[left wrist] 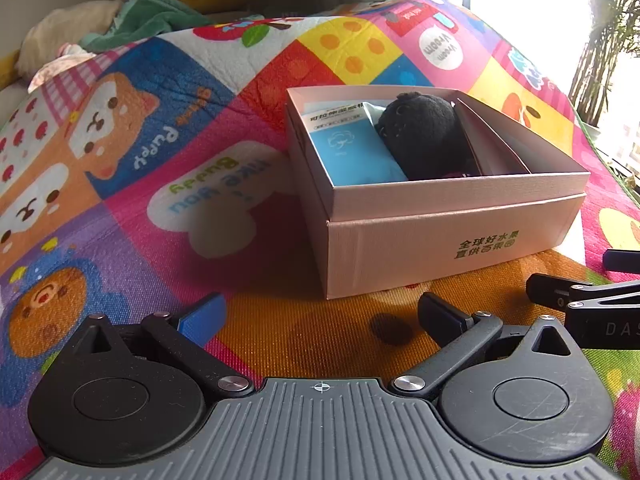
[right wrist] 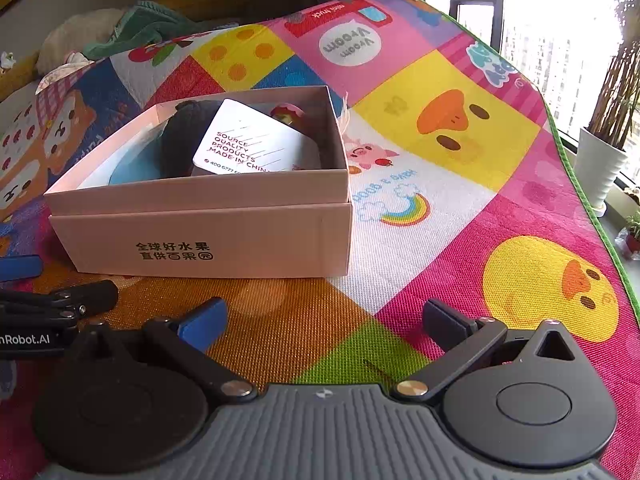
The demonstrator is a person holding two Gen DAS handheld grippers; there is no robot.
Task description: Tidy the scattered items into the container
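I see both of my claws spread wide and holding nothing: the left gripper (left wrist: 320, 316) hangs over the orange square of the play mat (left wrist: 168, 128), the right gripper (right wrist: 324, 316) just beside it, both facing the pink cardboard box (left wrist: 440, 240). The box sits on the mat, nearer its window-side edge, and already holds a black plush toy (left wrist: 424, 132), a blue tissue pack (left wrist: 352, 152) and a white printed card (right wrist: 248, 140), with something small and red behind the card that I cannot identify. No loose item shows on the mat in either view, so I judge the tidying done or nearly so — the sensible step is to look around for stragglers before retreating. There is open mat to the box's left and front; the two grippers are close together, so I would draw them apart first — and mind the box's near wall.
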